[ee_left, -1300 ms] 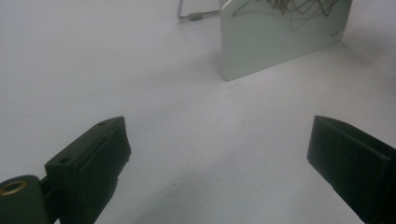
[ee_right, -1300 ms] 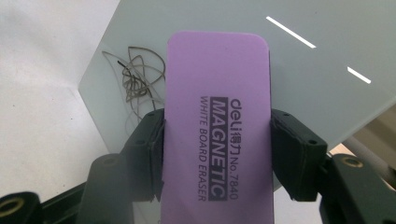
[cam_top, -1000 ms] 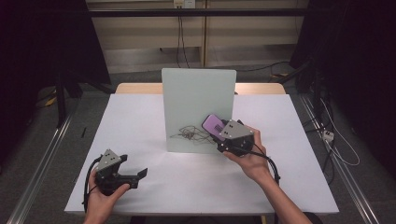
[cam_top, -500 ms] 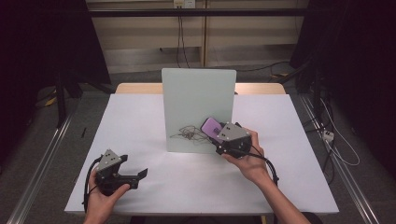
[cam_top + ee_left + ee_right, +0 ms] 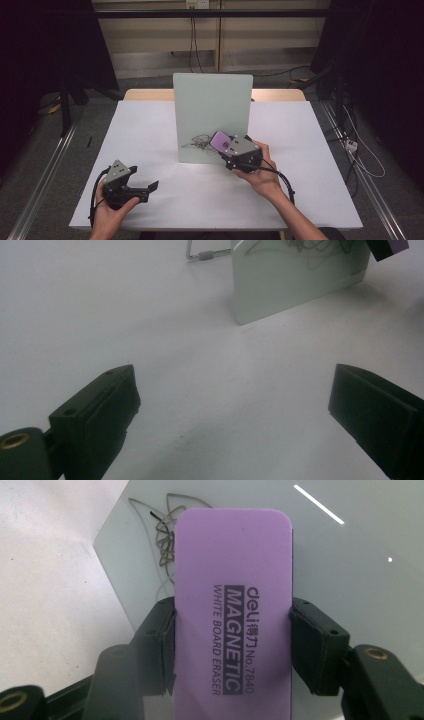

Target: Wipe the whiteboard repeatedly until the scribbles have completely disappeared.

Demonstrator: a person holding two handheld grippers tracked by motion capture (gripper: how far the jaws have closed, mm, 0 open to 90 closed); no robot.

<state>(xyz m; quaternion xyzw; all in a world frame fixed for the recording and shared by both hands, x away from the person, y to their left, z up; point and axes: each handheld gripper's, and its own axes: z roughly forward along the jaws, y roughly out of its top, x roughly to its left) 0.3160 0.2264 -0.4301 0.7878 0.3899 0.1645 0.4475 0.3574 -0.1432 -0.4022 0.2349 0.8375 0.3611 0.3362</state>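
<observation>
On the white tabletop (image 5: 165,135), the left gripper (image 5: 150,186) rests low near the front edge, its jaws wide apart around nothing. In the middle, an upright whiteboard (image 5: 212,107) bears dark scribbles (image 5: 197,142). The right gripper (image 5: 226,145) has its jaws clamped on a purple eraser (image 5: 232,595), held against the board's lower face beside the scribbles.
</observation>
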